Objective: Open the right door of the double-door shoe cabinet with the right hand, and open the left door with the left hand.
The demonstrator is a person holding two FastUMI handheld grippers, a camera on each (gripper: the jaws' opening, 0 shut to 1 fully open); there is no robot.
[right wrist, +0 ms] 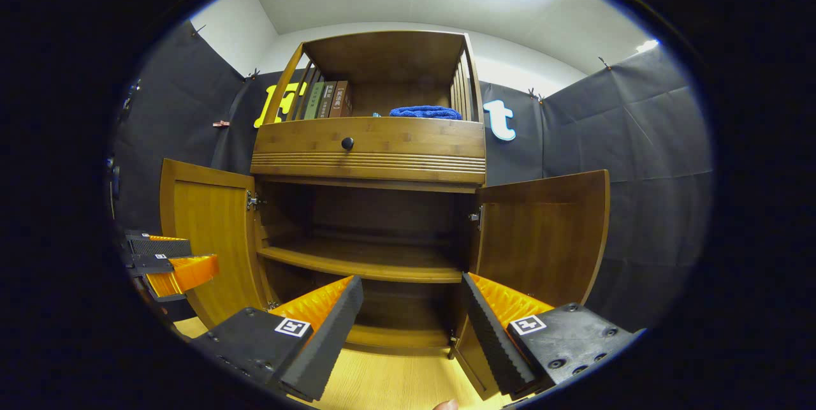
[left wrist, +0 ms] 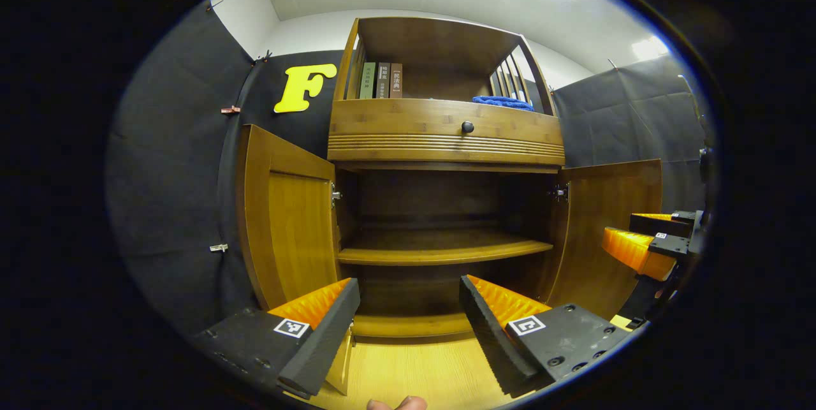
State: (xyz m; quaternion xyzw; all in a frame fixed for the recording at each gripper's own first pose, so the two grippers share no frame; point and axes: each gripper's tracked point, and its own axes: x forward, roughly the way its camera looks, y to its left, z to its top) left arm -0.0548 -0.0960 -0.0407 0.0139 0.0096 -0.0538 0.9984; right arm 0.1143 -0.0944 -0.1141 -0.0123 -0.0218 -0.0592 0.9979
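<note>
The wooden shoe cabinet (left wrist: 446,136) (right wrist: 370,148) stands ahead with both lower doors swung wide. Its left door (left wrist: 287,225) (right wrist: 207,238) and right door (left wrist: 605,225) (right wrist: 542,238) hang outward, baring an inner shelf (left wrist: 440,247) (right wrist: 363,263). My left gripper (left wrist: 408,327) is open in front of the cabinet, nothing between its fingers, near the left door's lower edge. My right gripper (right wrist: 411,327) is open too, holding nothing, close to the right door's lower corner. The right gripper (left wrist: 650,241) also appears at the far right of the left gripper view, and the left gripper (right wrist: 166,263) at the far left of the right gripper view.
Above the doors is a drawer with a round black knob (left wrist: 467,127) (right wrist: 347,143). The top shelf holds three books (left wrist: 381,80) (right wrist: 328,99) and a folded blue cloth (left wrist: 503,102) (right wrist: 426,112). Light wood floor (left wrist: 414,372) lies below. A fingertip (left wrist: 398,403) shows at the bottom edge.
</note>
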